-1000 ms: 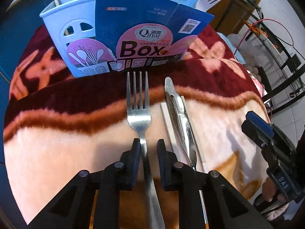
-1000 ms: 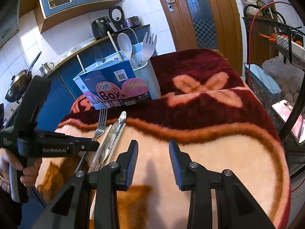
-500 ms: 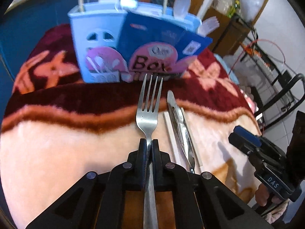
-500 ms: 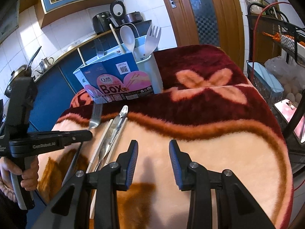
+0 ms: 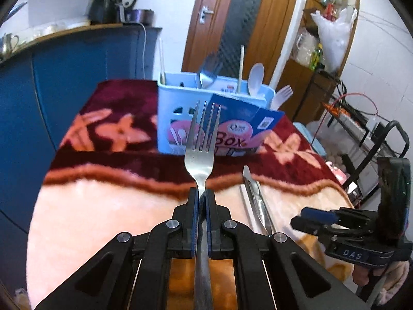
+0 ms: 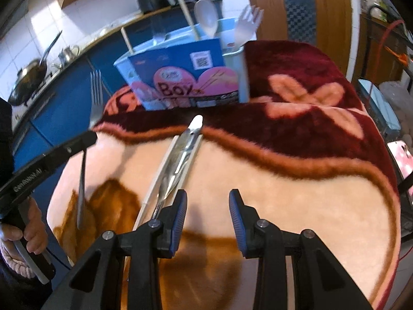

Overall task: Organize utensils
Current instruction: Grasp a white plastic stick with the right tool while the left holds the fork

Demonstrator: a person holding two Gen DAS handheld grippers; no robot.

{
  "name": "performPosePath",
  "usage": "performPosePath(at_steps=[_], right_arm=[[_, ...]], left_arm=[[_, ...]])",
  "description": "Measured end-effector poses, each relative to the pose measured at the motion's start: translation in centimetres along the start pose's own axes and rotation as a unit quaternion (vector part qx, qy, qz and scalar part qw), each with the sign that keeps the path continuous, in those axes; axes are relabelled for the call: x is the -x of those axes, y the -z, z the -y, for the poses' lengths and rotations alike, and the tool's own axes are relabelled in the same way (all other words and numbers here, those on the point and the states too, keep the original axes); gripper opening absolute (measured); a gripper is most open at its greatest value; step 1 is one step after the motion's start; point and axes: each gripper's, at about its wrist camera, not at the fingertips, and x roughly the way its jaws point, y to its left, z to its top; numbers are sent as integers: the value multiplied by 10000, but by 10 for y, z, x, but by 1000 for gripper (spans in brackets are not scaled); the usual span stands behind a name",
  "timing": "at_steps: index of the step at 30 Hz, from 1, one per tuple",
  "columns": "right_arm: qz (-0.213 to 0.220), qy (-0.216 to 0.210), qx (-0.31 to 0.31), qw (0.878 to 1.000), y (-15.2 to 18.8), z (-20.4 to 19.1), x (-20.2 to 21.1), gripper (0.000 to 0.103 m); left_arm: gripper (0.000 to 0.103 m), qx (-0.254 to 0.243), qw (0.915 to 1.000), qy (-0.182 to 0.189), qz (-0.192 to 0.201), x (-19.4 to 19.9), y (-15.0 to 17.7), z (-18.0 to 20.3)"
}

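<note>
Fork (image 5: 200, 160): clamped by its handle in the closed left gripper (image 5: 202, 193), clear of the blanket (image 5: 103, 206), tines toward the holder (image 5: 165, 113) straight beyond; right gripper (image 6: 207, 206) half open, empty, nearer the knife (image 6: 180, 152)

Legible markings:
- Blue cardboard sleeve (image 5: 240, 126) on the front of the utensil holder (image 5: 167, 108), frame centre: "Box" in large dark letters on pink; small logo above, unreadable; QR code at upper right.
- Right gripper (image 5: 299, 219) body, lower right: "DAS".
- Left gripper (image 6: 89, 137) arm, left edge: blurred lettering ending "AI".
</note>
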Motion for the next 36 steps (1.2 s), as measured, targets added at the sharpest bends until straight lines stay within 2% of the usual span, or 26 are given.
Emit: performPosePath(at_steps=[7, 11, 14, 19, 23, 28, 32, 34, 36], right_arm=[[-438, 284, 382, 9979, -4, -19, -7, 37], [-808, 181, 461, 9955, -6, -23, -15, 37], [-991, 286, 590, 9929, -11, -29, -19, 36], [-1384, 390, 709, 9871, -18, -38, -30, 27], [-1578, 457, 736, 9837, -25, -41, -40, 26], [-1787, 377, 697, 9807, -39, -37, -52, 25], [-1922, 131, 468, 9802, -47, -28, -57, 25], [-1899, 101, 412, 9809, -46, -24, -56, 14], [-1812, 29, 328, 9829, -44, -19, -53, 12]], left_arm=[[5, 42, 9993, -100, 367, 21, 2, -5], [5, 98, 9989, -62, 463, 27, 2, -9], [5, 103, 9985, -2, 531, 32, 3, -10], [5, -11, 9984, -11, 558, 35, -1, -10], [5, -52, 9980, 38, 629, 38, -5, -12], [5, -61, 9979, 38, 644, 39, -7, -17], [5, 46, 9973, 103, 728, 40, -10, -22], [5, 91, 9968, 125, 787, 41, -13, -23], [5, 137, 9962, 156, 841, 42, -17, -24]])
